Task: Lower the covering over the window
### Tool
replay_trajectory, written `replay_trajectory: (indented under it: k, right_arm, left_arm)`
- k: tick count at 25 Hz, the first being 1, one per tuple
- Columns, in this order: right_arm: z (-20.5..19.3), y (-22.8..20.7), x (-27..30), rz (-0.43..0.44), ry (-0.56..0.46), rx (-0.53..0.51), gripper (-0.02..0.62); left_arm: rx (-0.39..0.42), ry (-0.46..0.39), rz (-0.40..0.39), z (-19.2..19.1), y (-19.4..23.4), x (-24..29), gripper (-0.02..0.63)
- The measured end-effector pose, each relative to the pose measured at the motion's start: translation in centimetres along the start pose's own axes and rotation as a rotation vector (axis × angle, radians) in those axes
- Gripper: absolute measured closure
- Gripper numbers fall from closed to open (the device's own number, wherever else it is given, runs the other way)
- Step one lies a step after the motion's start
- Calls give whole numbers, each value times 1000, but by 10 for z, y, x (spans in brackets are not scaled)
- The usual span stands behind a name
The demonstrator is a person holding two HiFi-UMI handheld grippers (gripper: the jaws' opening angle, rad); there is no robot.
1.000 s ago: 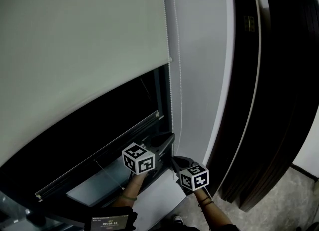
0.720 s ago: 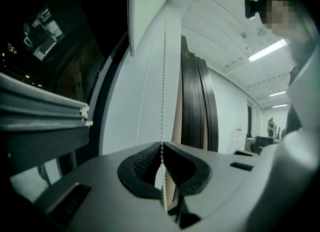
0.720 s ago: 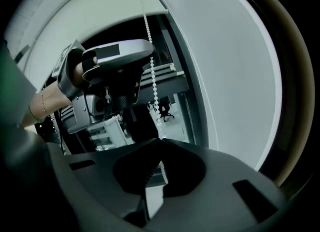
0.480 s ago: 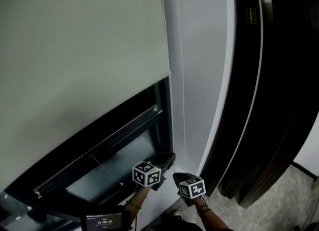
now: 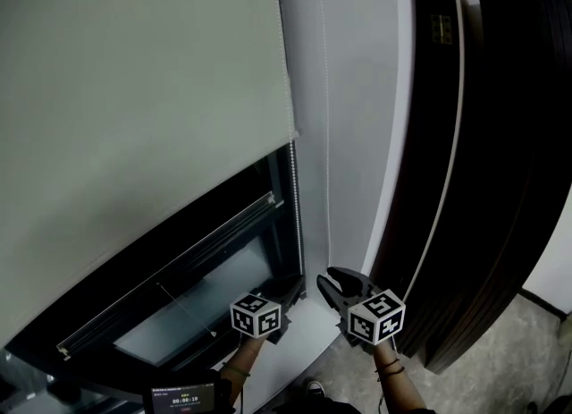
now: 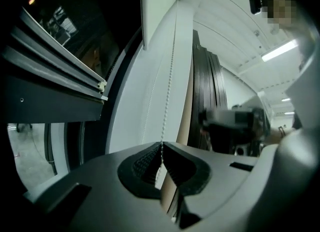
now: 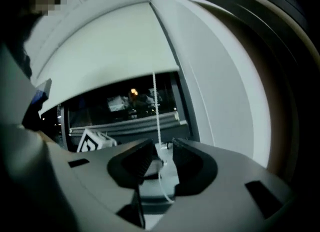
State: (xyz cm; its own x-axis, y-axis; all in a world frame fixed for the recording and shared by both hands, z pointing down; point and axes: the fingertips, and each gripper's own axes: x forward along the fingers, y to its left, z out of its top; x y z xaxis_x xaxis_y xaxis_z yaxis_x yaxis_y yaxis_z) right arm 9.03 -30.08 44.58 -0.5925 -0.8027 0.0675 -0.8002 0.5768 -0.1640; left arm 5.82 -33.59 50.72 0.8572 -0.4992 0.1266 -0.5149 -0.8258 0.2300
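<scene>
A pale roller blind [image 5: 134, 90] covers the upper part of a dark window [image 5: 206, 260]; its lower edge runs across the window's middle. A white bead chain [image 5: 292, 215] hangs down the blind's right side. My left gripper [image 5: 288, 289] is low by the sill, shut on the bead chain [image 6: 170, 75], which rises taut from the closed tips [image 6: 161, 145]. My right gripper [image 5: 335, 285] is just to its right, and its jaws are opening. The chain [image 7: 155, 105] hangs loose between them, and the pads do not press on it [image 7: 162, 148].
A white wall strip [image 5: 349, 135] stands right of the window, with a second thin cord running down it. Tall dark folded panels [image 5: 483, 180] fill the right side. Below are a white sill [image 5: 290, 341], a grey floor [image 5: 500, 367] and a small timer screen [image 5: 189, 397].
The blind's lower edge has come down a little. Both grippers dropped lower along the chain. The right gripper shifted to the right and its jaws parted.
</scene>
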Motion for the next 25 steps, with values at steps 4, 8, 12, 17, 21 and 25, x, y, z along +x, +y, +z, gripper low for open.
replay_trajectory:
  k: [4,8,12,17,21,25]
  right_arm:
    - [103,24,13,78,-135,-153,474]
    - [158,28,38,72,-178,-229,472]
    - [182,28,53,51,-215,-225,476]
    - [185,27,55,55,-247,-135,574]
    - [160,23,70,21,-154,-174,575]
    - [113,18,77,12,-91,-98,575]
  left_arm:
    - [1,-7,-2,0,-3,3,594]
    - [-6,-9,-11,-1,-9,4,594]
    - [-12,-18,-18,-2,-15,2,594]
    - [-24,-24,-16,0,-12,-3,594]
    - [-2,79,-12,-23,-10,-5,594]
    - [-61,161,-7,-69,-8,-16,594]
